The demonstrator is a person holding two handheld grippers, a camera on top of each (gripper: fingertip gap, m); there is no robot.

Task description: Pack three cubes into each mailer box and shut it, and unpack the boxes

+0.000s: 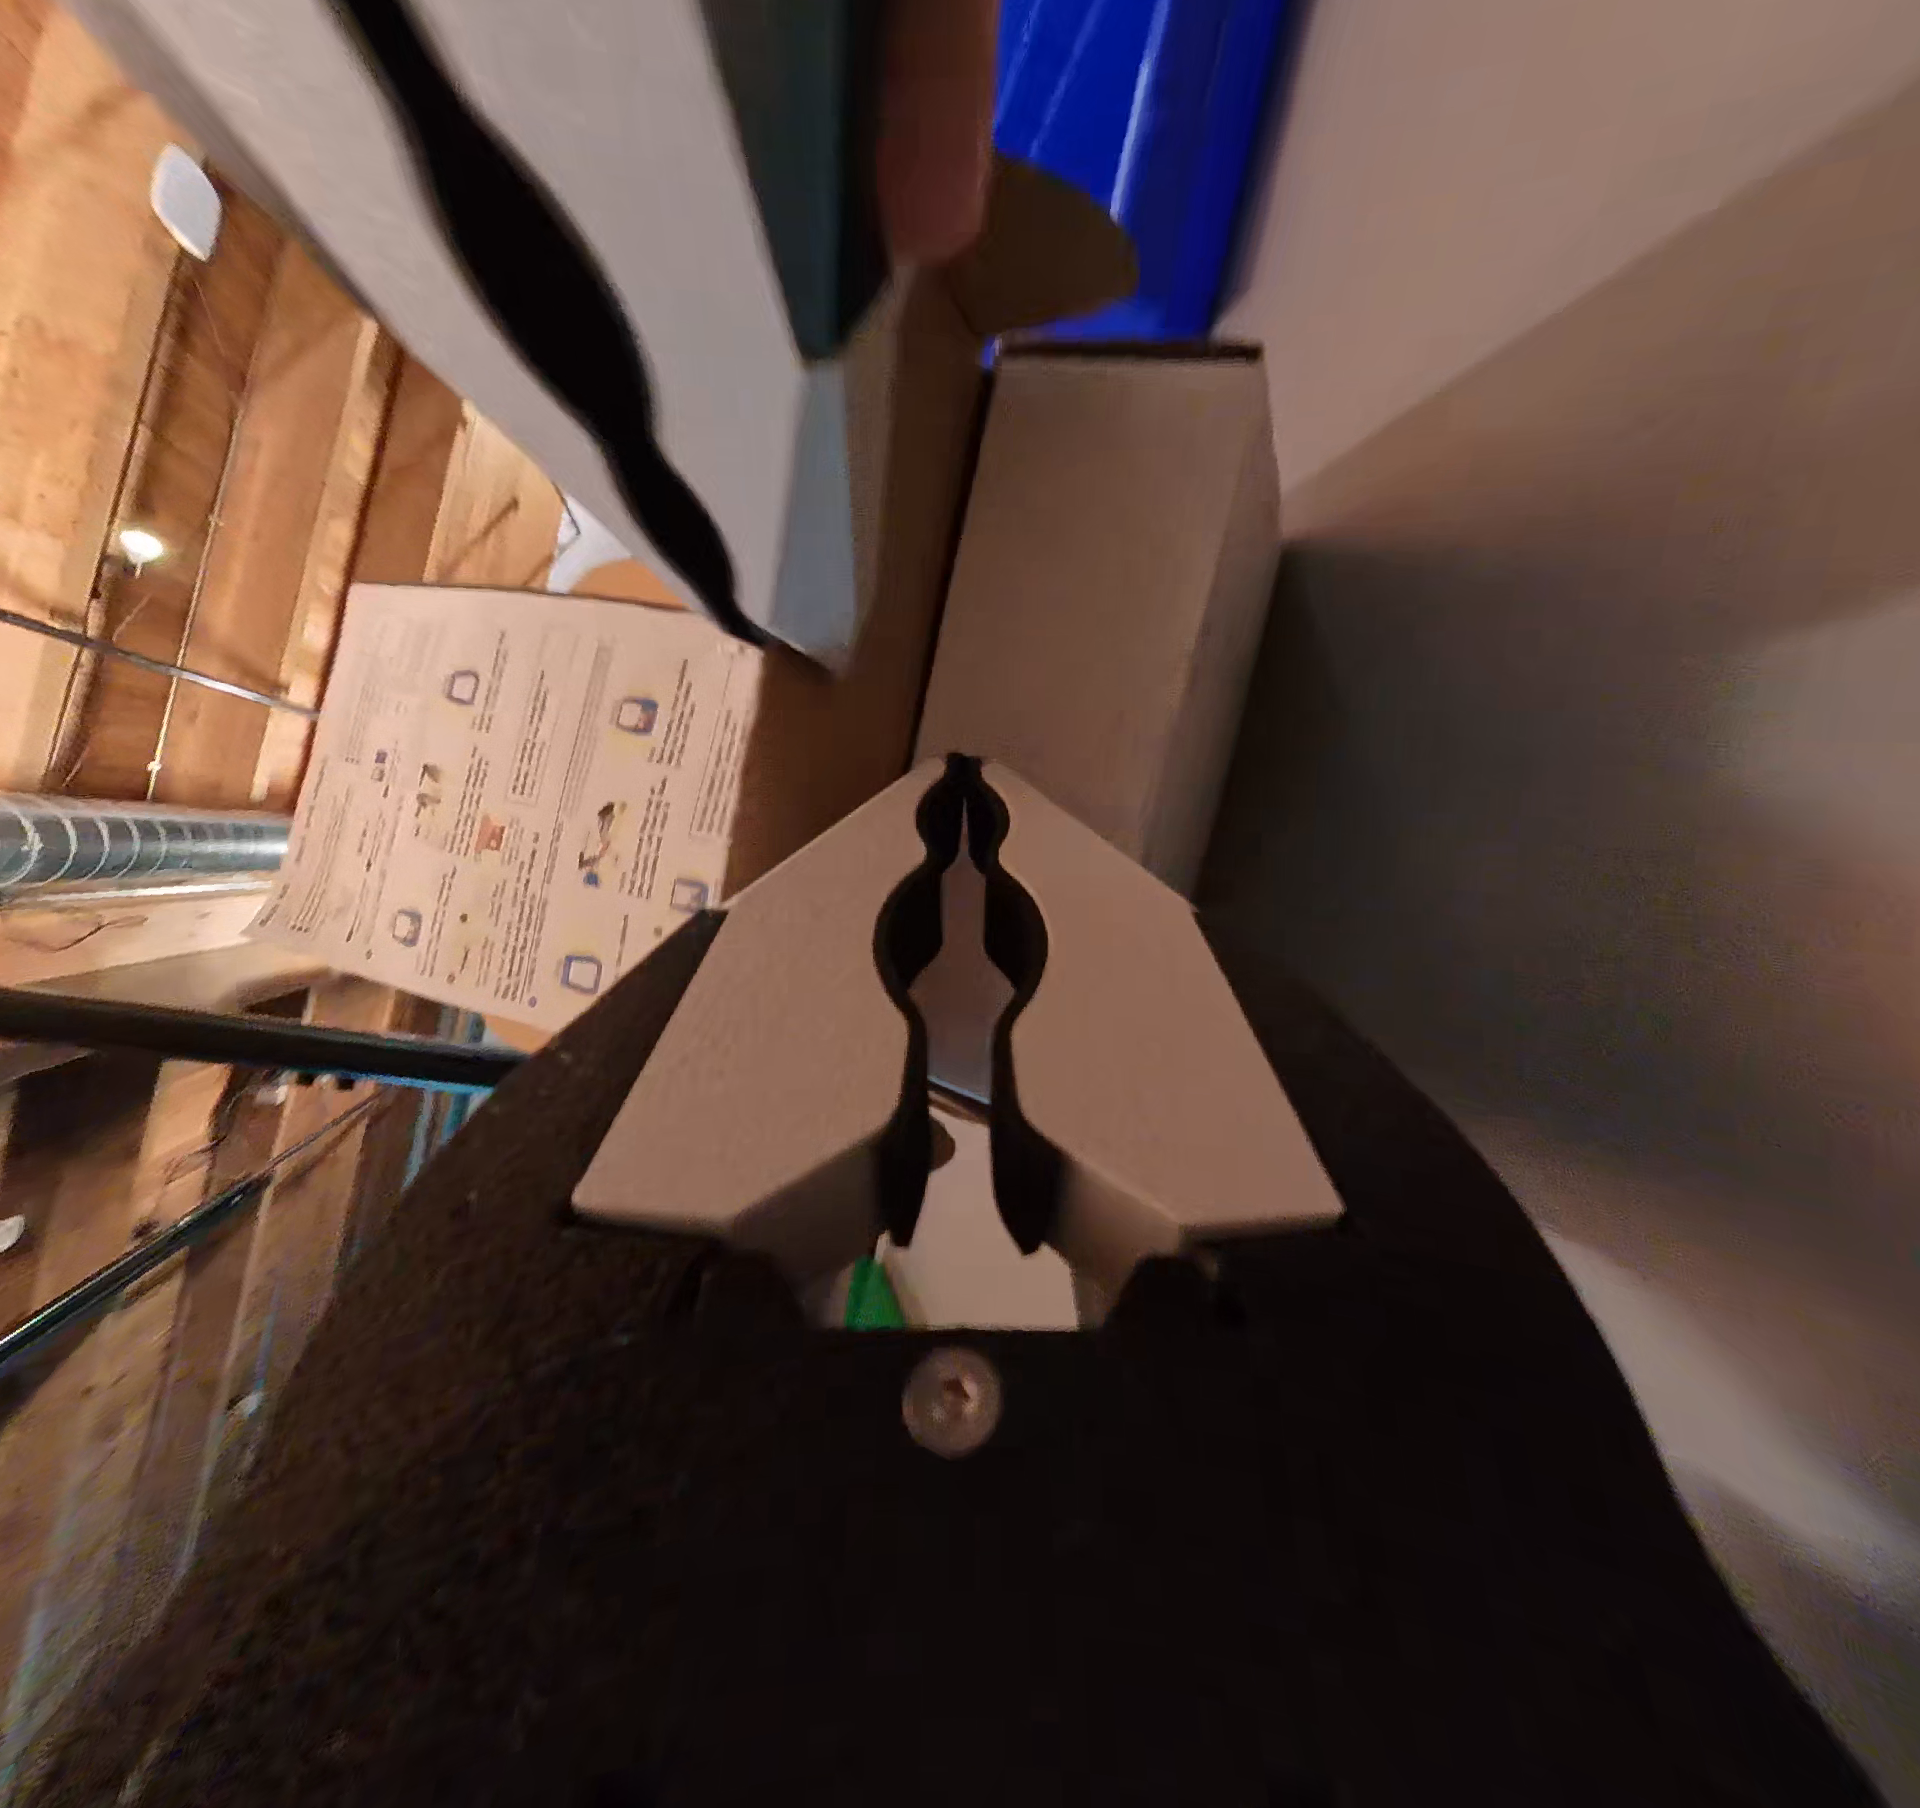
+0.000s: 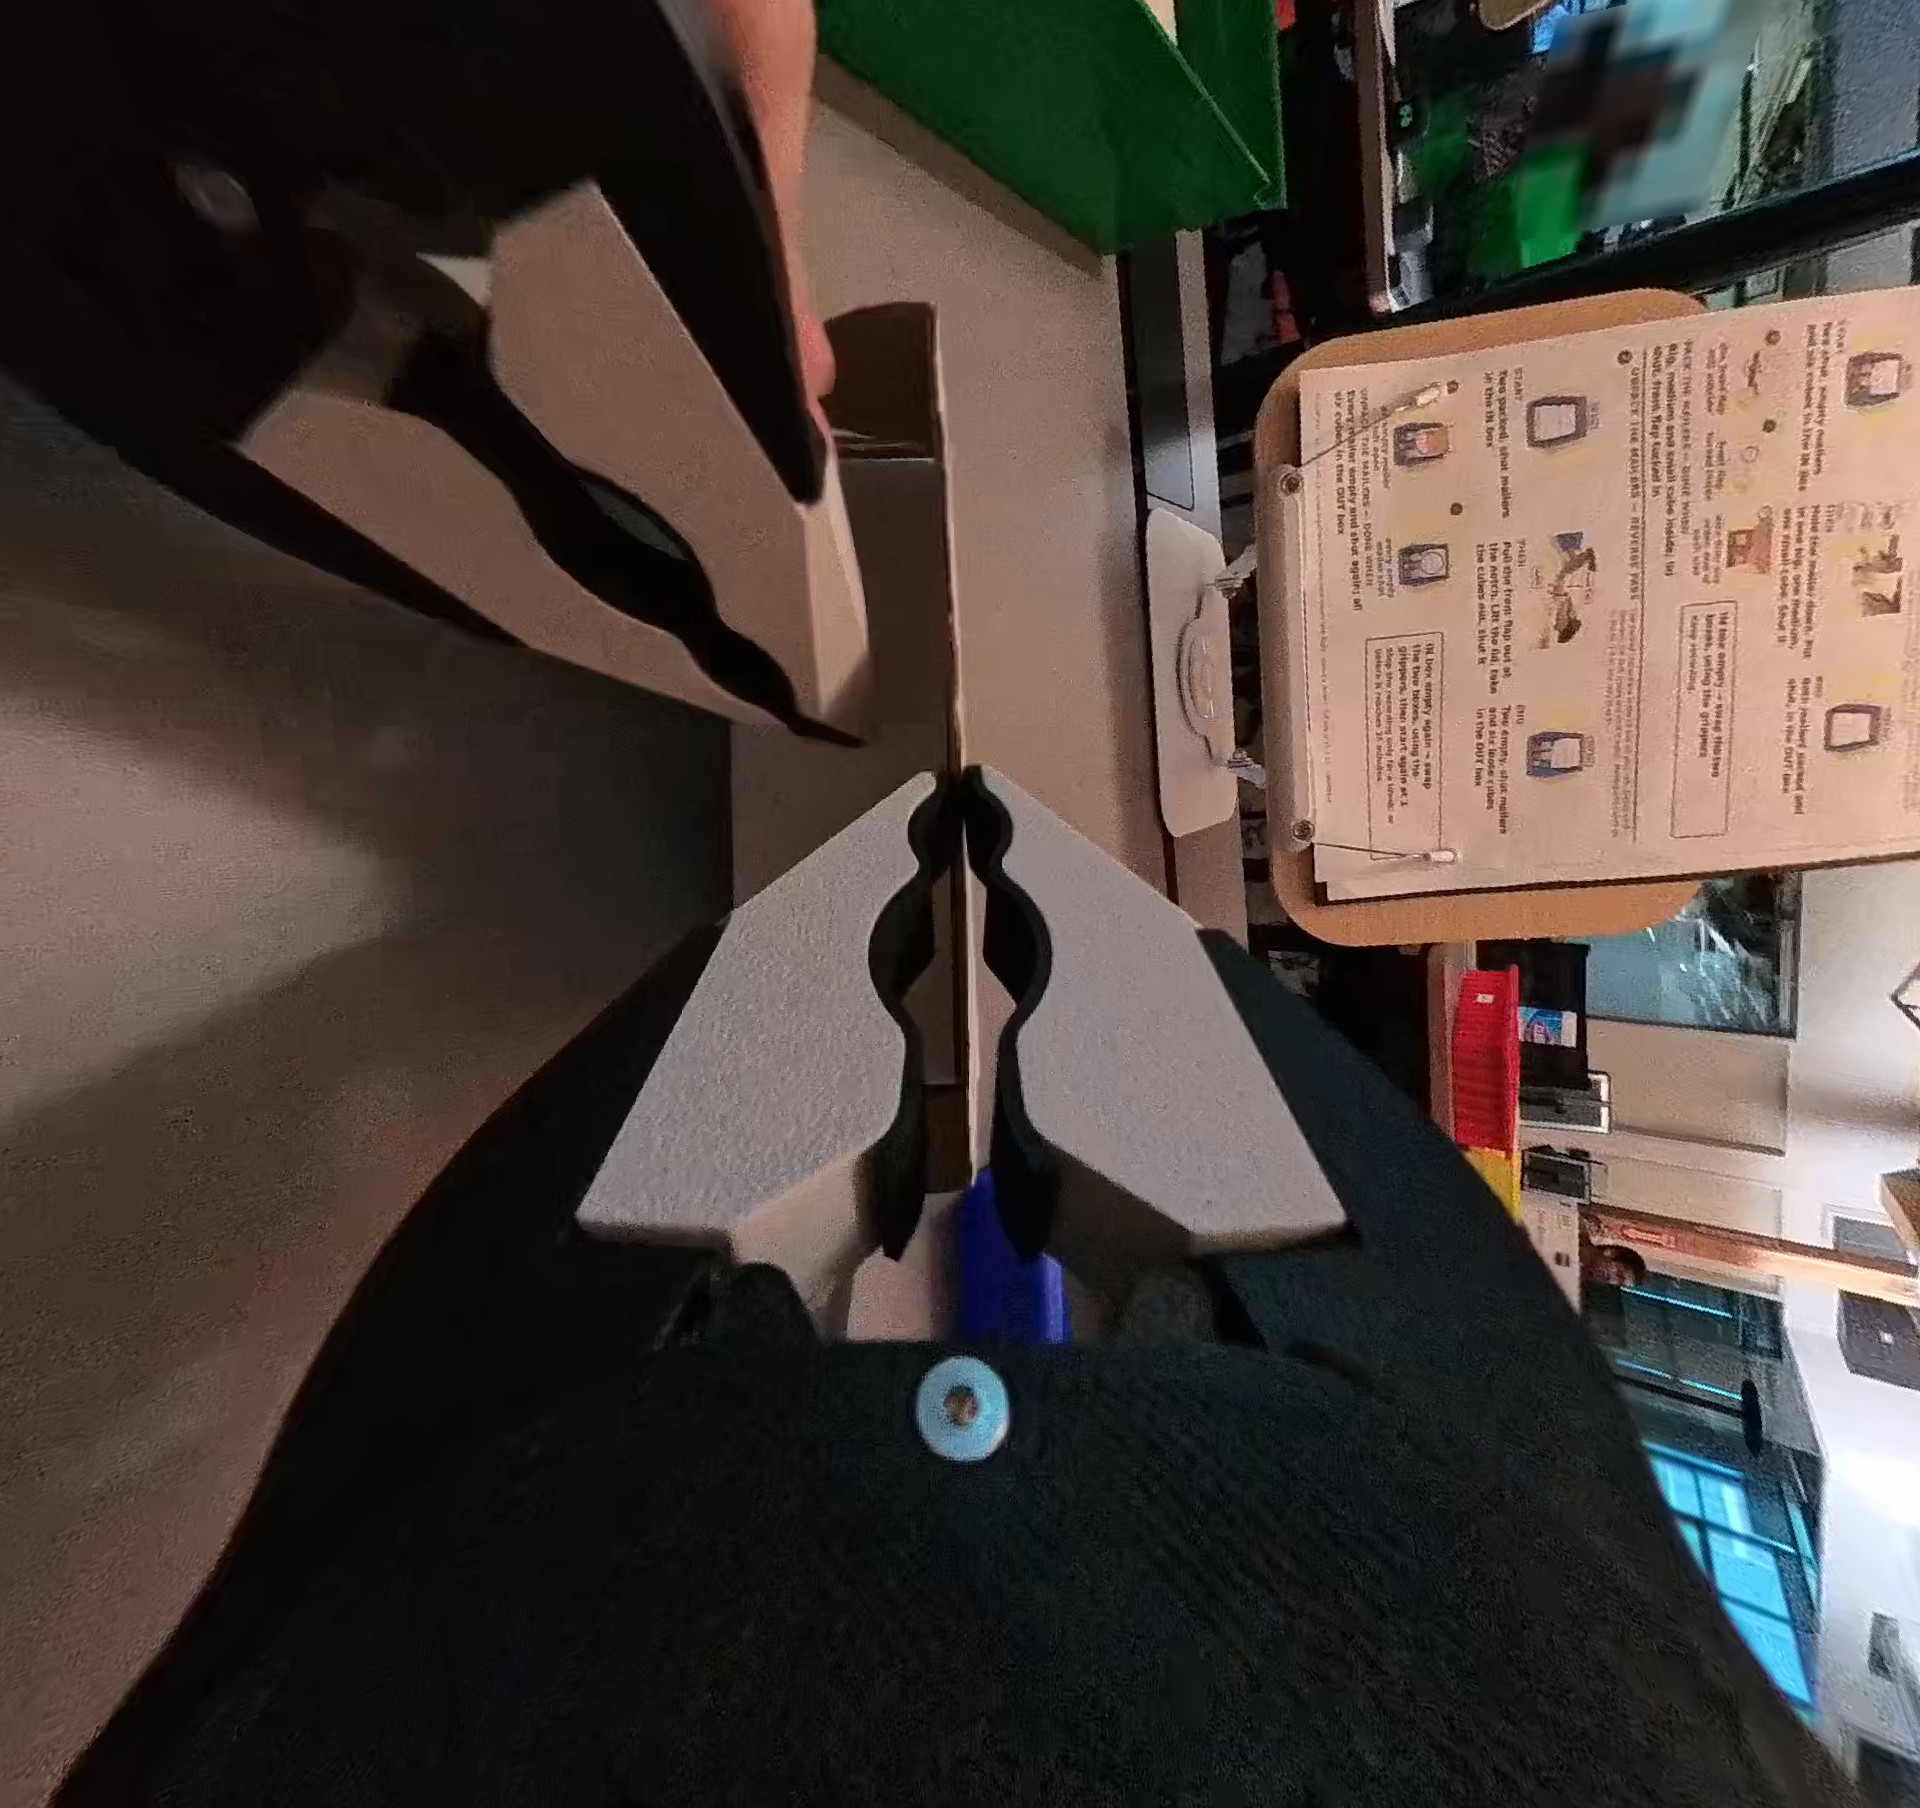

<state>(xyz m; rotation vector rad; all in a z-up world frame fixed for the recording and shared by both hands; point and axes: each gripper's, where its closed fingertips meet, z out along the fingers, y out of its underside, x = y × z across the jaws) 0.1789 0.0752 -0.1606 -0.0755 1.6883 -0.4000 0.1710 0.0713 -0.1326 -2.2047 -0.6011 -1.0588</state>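
Both grippers pinch the mailer box [image 2: 951,636] flap edge-on; box contents hidden.

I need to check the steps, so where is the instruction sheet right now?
The instruction sheet is on a brown board at the right of the right wrist view, beyond the table edge and below the green bin; the left wrist view shows it at centre-left.

A workshop-like lab: bare wooden ceiling joists [image 1: 156,470], a metal duct [image 1: 135,839], an instruction sheet on a board [image 2: 1621,605], and storage bins [image 2: 1486,1052].
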